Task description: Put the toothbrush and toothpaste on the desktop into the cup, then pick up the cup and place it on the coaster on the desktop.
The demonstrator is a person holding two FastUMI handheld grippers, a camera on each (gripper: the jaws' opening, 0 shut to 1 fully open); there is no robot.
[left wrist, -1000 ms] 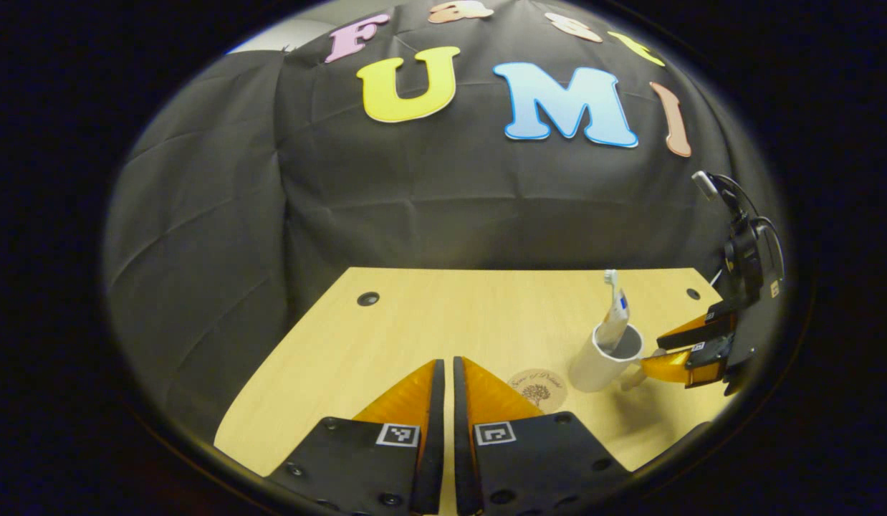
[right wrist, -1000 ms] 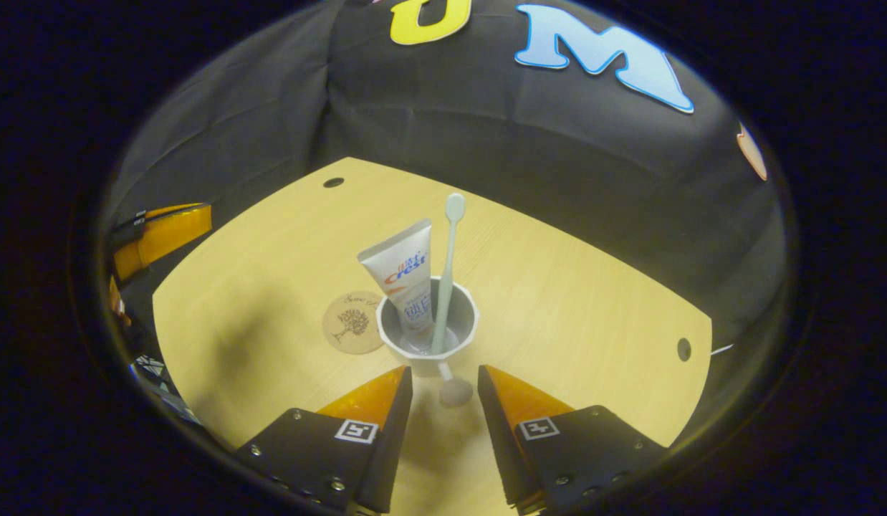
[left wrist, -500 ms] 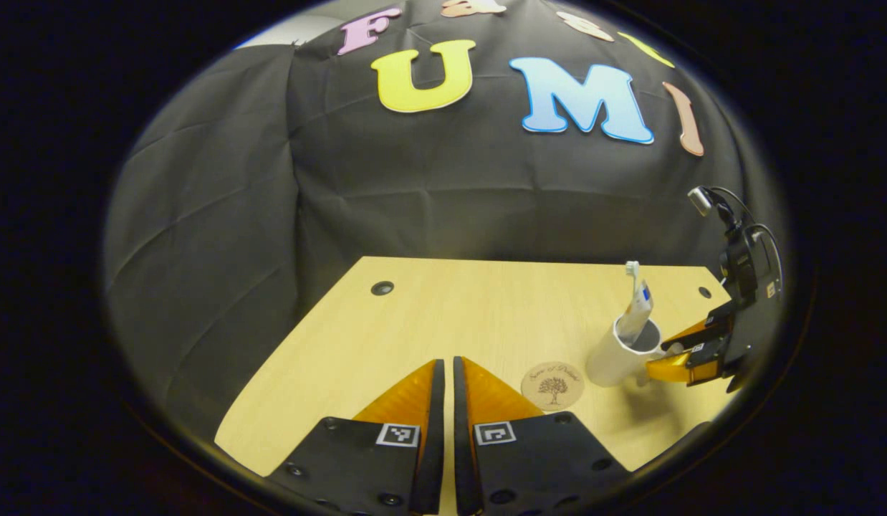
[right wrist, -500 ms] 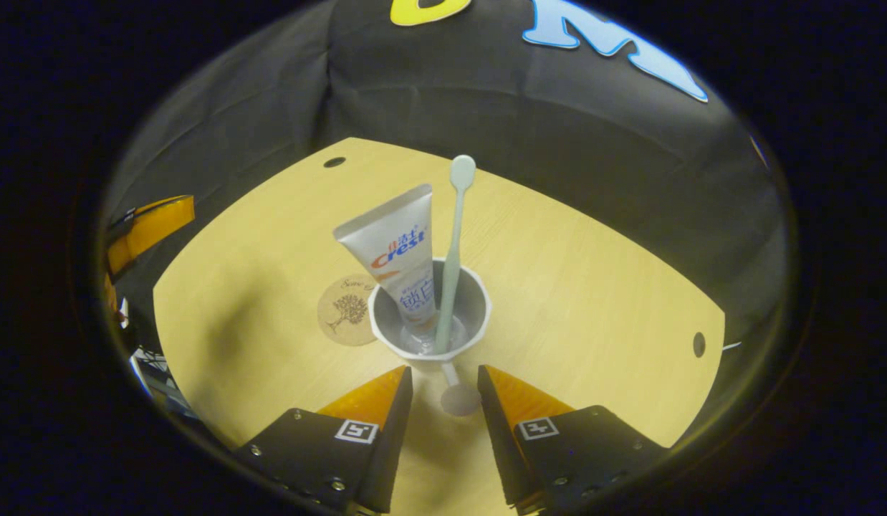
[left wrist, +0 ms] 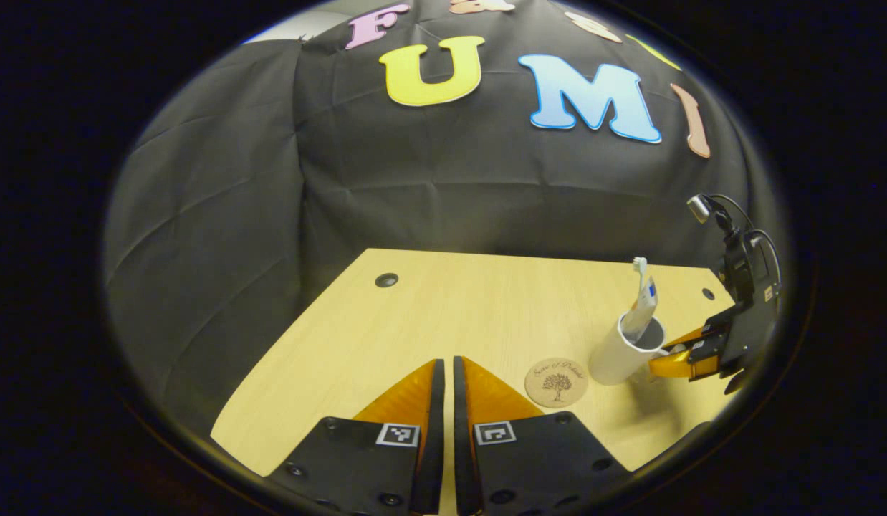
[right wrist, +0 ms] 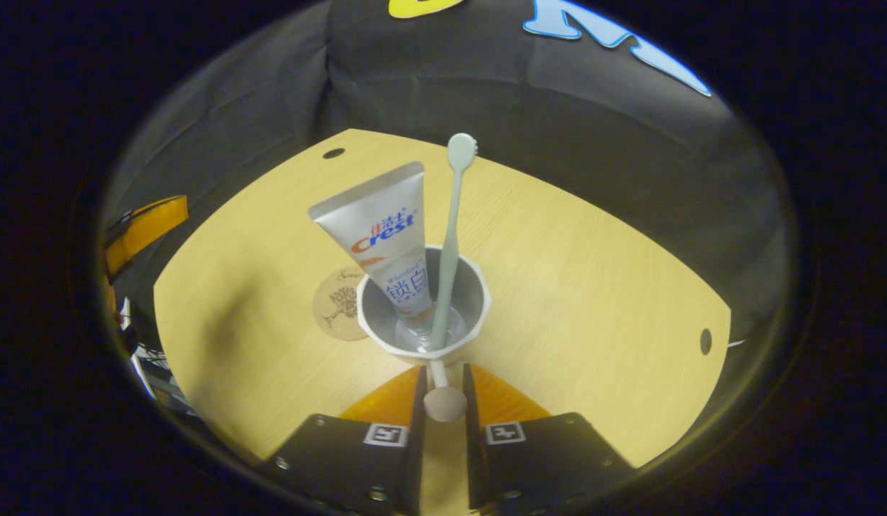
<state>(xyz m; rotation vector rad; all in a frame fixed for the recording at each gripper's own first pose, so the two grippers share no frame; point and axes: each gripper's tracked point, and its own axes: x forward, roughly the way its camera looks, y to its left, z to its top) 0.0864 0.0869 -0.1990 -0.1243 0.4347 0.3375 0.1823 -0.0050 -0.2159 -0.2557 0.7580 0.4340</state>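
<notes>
Desktop (right wrist: 594,272): pale wood, cable holes at corners.
Cup (right wrist: 423,315): white, standing just right of the coaster, holding both items upright.
Toothpaste (right wrist: 382,240): "Crest" printed on tube.
Toothbrush (right wrist: 451,236): pale green.
Coaster (left wrist: 556,382): round, tree emblem, script illegible.
Right gripper (right wrist: 443,405): jaws closed onto the cup's knobbed handle (right wrist: 443,403).
Left gripper (left wrist: 443,408): jaws closed, nothing held.

One cup (right wrist: 423,315), one toothbrush (right wrist: 451,236), one toothpaste tube (right wrist: 382,236). One coaster (left wrist: 556,382). The desktop (left wrist: 443,315) has two holes.
</notes>
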